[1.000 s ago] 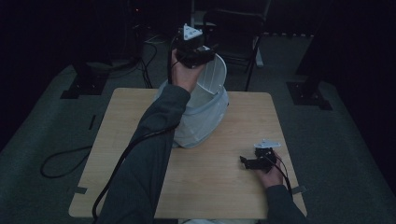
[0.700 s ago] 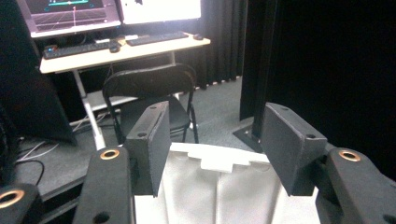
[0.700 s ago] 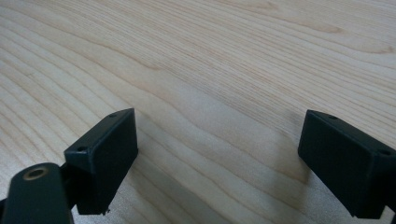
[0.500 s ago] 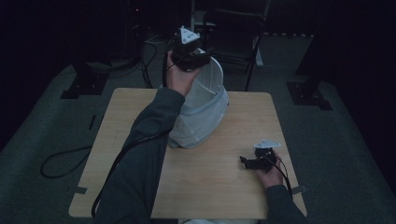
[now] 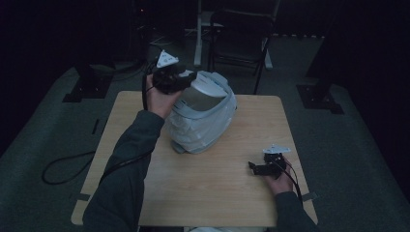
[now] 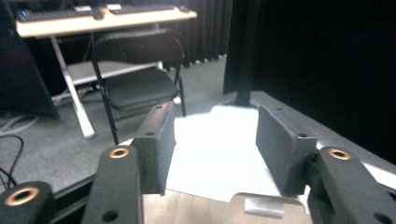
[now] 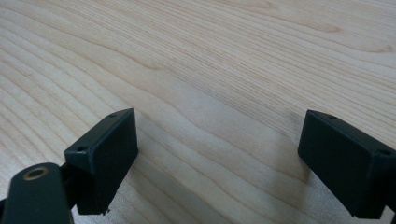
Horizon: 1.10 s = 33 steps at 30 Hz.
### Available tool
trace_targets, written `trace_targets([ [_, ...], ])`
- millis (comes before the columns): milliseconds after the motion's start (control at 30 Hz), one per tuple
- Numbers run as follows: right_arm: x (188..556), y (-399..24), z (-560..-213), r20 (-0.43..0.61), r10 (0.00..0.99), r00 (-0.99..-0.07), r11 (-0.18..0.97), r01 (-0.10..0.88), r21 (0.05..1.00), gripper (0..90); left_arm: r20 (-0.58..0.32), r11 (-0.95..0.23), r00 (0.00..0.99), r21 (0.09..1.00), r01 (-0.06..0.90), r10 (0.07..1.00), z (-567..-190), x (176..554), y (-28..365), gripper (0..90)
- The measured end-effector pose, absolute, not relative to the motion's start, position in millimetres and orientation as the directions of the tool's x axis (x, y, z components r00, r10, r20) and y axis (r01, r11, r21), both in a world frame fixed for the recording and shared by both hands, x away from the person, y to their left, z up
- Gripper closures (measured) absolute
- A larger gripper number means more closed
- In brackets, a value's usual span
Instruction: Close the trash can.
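Left gripper (image 5: 186,82) lowered, jaws closing around white basket (image 5: 203,121) rim, chair (image 5: 241,34) behind, right gripper (image 5: 258,168) released

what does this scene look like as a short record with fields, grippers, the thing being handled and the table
setting: wooden table in a dim room
thing handled: white mesh basket lying on its side
left gripper: at the basket's upper rim, jaws have just been closing, white rim between the pads, contact not clear
right gripper: open, low over bare wood, apart from the basket
behind table: black folding chair
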State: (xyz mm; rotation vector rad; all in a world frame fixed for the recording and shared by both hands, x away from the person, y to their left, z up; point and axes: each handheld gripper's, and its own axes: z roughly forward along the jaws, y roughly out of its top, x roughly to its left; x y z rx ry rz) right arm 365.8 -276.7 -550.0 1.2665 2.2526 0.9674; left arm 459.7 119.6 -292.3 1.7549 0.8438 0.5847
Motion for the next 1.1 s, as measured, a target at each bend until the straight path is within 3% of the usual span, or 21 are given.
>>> trace_targets([
  [233,365.7,-276.6,-550.0,0.005,0.854,-0.520,0.356,0.592,0.723,11.2,-0.001,-0.245,0.681,0.933,0.264,0.733,-316.5,448.5,131.0,52.7],
  [633,365.5,-276.6,-550.1,0.004,0.855,-0.519,0.356,0.592,0.723,11.2,0.014,-0.305,0.737,0.915,0.263,0.676,-328.0,440.5,134.3,69.8],
  [700,365.4,-276.4,-550.0,0.005,0.856,-0.517,0.354,0.593,0.723,11.2,0.023,-0.318,0.759,0.916,0.245,0.650,-328.1,439.3,137.0,69.5],
  [800,365.5,-276.5,-550.0,0.005,0.856,-0.517,0.354,0.593,0.723,11.2,-0.001,-0.296,0.771,0.923,0.246,0.637,-328.4,435.7,144.0,60.1],
  [1100,365.6,-276.6,-550.1,0.004,0.855,-0.518,0.355,0.592,0.724,11.2,-0.038,-0.187,0.715,0.954,0.233,0.698,-326.2,420.1,190.5,53.2],
])
